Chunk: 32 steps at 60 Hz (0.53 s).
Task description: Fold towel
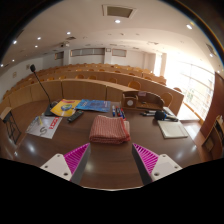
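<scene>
One towel (109, 128) (pink, striped, already bundled) lies on the table (110, 165) just ahead of my gripper (110, 158), whose fingers stand wide, nothing held, lined up to approach it.

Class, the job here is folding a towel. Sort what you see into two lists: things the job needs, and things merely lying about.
Needed:
pink striped cloth towel, lying folded just ahead of the fingers
open two-finger gripper

Lying about:
brown wooden table
small wooden model ship
blue and yellow sheet
white paper stack
</scene>
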{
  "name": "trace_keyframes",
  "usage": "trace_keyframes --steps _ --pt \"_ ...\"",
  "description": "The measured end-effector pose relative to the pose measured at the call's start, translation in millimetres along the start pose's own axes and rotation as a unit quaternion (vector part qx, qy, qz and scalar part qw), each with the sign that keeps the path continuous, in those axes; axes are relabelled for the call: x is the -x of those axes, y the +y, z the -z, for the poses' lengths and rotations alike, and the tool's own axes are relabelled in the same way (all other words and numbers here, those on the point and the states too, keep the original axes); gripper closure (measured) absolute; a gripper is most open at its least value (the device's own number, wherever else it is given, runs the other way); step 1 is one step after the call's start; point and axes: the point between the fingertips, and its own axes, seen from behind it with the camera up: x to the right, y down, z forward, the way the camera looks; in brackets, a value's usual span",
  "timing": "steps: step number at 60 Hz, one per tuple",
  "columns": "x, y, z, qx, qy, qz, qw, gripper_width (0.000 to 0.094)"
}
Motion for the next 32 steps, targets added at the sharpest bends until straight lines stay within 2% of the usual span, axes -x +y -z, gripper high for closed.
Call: trace_keyframes --steps 17,32 --pt "35.0 33.0 97.1 -0.007 0.035 0.003 0.999 0.0087" --pt "52.4 38.0 136.4 -0.019 0.046 0.004 0.999 0.0087"
